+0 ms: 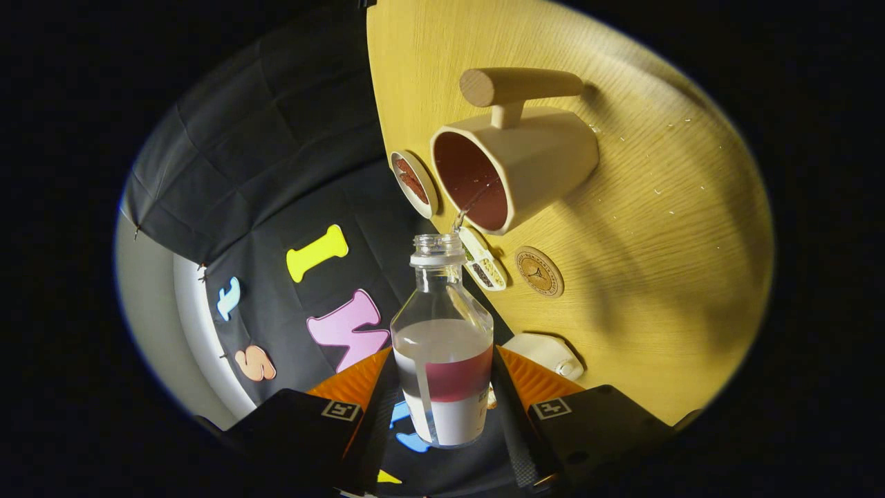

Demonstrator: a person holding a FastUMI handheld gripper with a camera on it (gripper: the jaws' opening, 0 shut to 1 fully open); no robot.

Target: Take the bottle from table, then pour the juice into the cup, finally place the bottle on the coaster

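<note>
A clear bottle [443, 346] with a white and red label sits between my fingers, and my gripper [442, 387] is shut on its body. The whole view is rolled, so the bottle is tipped with its open mouth right at the rim of the cream cup [515, 162]. A thin stream of liquid runs from the mouth into the cup's dark red inside. The cup has a thick wooden handle [522, 86] and stands on the wooden table [657, 242]. A round cork coaster [539, 271] lies on the table just beside the cup, beyond the bottle's mouth.
A small round dish [413, 183] with red contents sits next to the cup. A small white dish [482, 259] with dark bits lies between bottle mouth and coaster. A white cap-like object [546, 353] rests by my fingers. Small droplets speckle the table past the cup.
</note>
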